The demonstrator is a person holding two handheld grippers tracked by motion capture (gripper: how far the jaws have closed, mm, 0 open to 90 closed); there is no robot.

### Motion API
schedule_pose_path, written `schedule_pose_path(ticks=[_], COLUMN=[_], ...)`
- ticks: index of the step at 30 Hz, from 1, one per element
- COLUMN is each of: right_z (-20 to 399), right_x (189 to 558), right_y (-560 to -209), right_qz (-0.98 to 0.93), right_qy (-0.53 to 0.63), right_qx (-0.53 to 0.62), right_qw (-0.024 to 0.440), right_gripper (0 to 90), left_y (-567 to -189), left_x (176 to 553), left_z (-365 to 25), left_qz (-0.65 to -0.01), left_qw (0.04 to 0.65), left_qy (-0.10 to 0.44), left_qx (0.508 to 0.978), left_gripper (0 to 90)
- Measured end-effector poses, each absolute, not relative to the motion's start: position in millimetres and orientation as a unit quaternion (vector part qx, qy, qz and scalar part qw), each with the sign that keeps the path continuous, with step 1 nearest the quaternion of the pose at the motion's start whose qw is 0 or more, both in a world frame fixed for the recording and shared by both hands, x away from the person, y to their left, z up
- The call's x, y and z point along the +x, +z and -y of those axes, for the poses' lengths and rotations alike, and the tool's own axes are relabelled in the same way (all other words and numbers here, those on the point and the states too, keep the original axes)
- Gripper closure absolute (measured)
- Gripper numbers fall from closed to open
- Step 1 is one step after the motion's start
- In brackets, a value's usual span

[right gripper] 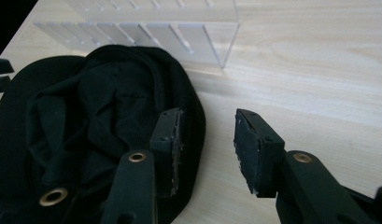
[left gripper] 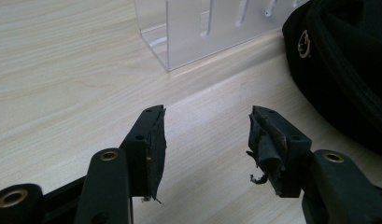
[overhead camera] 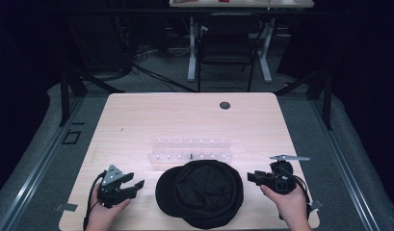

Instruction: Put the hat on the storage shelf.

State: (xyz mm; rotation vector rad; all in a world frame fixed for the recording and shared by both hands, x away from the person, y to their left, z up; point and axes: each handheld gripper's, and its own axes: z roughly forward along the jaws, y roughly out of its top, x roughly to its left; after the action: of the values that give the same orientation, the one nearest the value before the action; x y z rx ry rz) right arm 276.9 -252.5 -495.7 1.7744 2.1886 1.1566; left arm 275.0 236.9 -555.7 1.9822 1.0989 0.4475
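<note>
A black cap (overhead camera: 202, 192) lies upside down on the wooden table (overhead camera: 137, 120), near its front edge. Just behind it stands a clear acrylic rack (overhead camera: 190, 150) with several slots. My left gripper (overhead camera: 136, 186) rests left of the cap, open, with nothing between its jaws. In the left gripper view (left gripper: 207, 140) the cap (left gripper: 347, 60) lies to the right and the rack (left gripper: 202, 28) ahead. My right gripper (overhead camera: 252, 177) hovers at the cap's right edge, open. In the right gripper view (right gripper: 207, 144) one jaw hangs over the cap's rim (right gripper: 86, 126), the other over bare wood; the rack (right gripper: 170, 28) stands beyond.
A small round black grommet (overhead camera: 225, 105) sits in the tabletop at the back. A dark chair (overhead camera: 228, 43) and white desk legs (overhead camera: 191, 53) stand beyond the far edge. Bare wood stretches behind the rack and along both sides.
</note>
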Motion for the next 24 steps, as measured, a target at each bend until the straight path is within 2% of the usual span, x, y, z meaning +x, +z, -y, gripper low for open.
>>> schedule_pose_path(ticks=[1, 11, 24], right_z=[250, 231, 221], right_x=[282, 299, 310], right_y=[-496, -492, -504], right_qz=[-0.723, -0.761, -0.768], right_qy=[0.37, 0.309, 0.268], right_qx=[0.582, 0.571, 0.581], right_qw=[0.03, -0.004, -0.031], right_gripper=[61.4, 64.8, 68.4], left_y=[-556, -556, -556], left_x=[275, 276, 276], left_z=[-237, -235, -236], left_qz=[-0.435, -0.431, -0.431], left_qw=[0.403, 0.4, 0.4], left_qy=[0.177, 0.177, 0.175], left_qx=[0.785, 0.789, 0.79], left_gripper=[46.2, 46.2, 46.1])
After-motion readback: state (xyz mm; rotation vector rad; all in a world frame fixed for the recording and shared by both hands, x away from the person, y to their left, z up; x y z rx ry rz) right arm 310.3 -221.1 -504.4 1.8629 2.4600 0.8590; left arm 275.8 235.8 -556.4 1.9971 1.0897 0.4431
